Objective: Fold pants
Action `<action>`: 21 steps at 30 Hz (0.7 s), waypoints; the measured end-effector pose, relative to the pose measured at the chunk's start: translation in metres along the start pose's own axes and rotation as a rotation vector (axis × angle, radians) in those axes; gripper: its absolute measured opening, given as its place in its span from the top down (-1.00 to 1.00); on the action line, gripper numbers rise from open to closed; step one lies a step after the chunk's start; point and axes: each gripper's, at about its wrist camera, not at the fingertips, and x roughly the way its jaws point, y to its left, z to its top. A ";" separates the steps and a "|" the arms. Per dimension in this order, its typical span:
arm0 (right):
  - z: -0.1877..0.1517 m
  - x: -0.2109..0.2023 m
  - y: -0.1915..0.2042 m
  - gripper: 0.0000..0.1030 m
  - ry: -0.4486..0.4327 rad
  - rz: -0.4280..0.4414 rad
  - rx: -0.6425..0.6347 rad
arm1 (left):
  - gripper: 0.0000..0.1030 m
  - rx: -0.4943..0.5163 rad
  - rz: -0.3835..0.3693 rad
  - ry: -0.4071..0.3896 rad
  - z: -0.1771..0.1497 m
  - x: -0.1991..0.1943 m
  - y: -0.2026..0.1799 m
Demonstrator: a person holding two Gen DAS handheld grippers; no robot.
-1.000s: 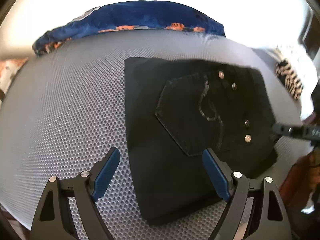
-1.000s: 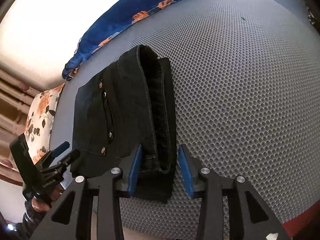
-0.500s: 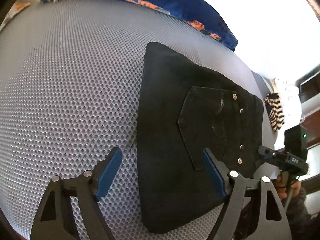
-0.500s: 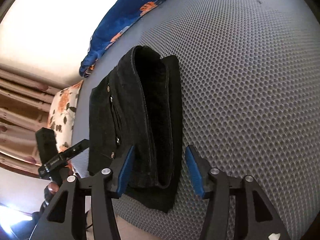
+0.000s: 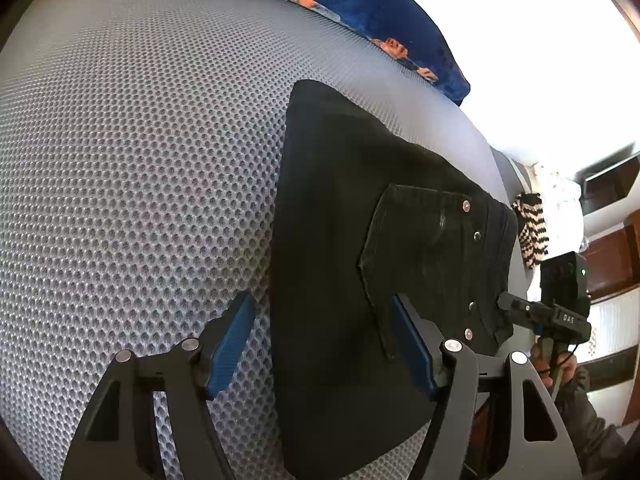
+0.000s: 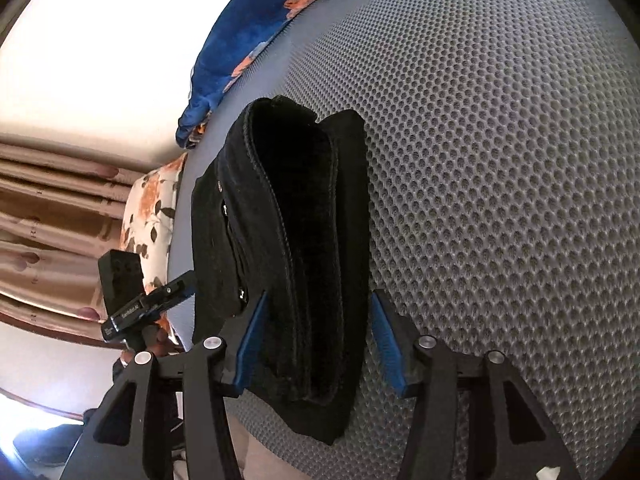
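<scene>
Held apart, my left gripper (image 5: 322,344) is hovering over the near edge of the folded black pants (image 5: 344,264), which are lying pocket-up on the grey mesh mattress (image 5: 140,160). Looking from my right gripper (image 6: 314,338), its blue pads (image 6: 386,344) are standing wide on either side of the pants' (image 6: 304,248) stacked folded edge, not pinching it, while the blue floral blanket (image 6: 256,28) is lying beyond.

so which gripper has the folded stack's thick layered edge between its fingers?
The right gripper: its open blue fingers straddle the layered end of the folded black pants. The left gripper, also open, hangs over the flat top panel by the back pocket.
</scene>
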 end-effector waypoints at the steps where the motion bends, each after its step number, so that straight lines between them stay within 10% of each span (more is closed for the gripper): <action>1: 0.001 0.001 0.002 0.03 0.006 0.001 -0.011 | -0.35 0.016 -0.002 0.007 0.007 0.003 -0.002; 14: 0.025 0.024 0.005 0.01 0.091 0.107 -0.053 | -0.34 0.077 -0.128 0.048 0.037 0.026 -0.020; 21: 0.030 0.034 0.012 0.08 0.058 0.129 -0.059 | -0.34 0.187 0.011 0.003 0.043 0.042 -0.056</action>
